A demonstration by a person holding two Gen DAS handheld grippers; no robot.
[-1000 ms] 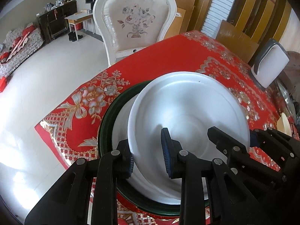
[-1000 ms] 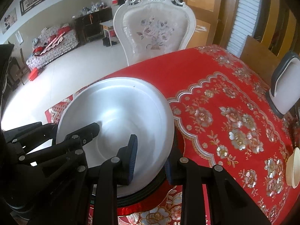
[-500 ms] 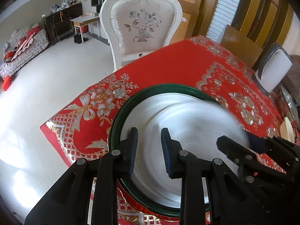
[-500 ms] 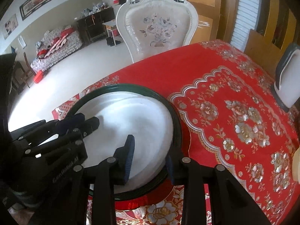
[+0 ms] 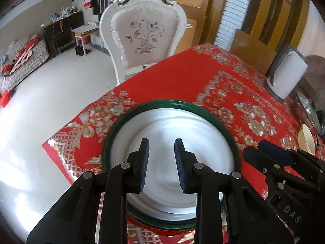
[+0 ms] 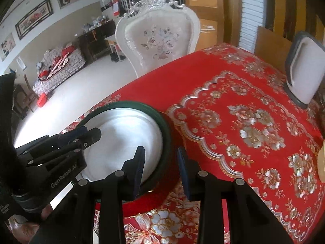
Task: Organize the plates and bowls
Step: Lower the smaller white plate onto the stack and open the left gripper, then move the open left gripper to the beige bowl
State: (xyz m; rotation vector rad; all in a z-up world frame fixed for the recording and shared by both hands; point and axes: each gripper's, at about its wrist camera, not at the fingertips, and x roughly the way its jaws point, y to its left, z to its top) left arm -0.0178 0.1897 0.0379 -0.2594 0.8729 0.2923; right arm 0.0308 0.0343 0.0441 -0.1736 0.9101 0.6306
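While blur softens white plate (image 5: 172,162) in green-rimmed plate (image 5: 130,113), both jaws empty: left clenched, right released.

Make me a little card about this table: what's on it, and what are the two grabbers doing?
table cover: red cloth with flowers
big dish: green-rimmed plate near the table's corner
inside it: white plate, lying flat
left gripper: over the white plate, fingers close together, nothing between them
right gripper: over the green rim, fingers apart, holding nothing
also there: small cream bowl at the right edge of the left camera's view
behind the table: white chair
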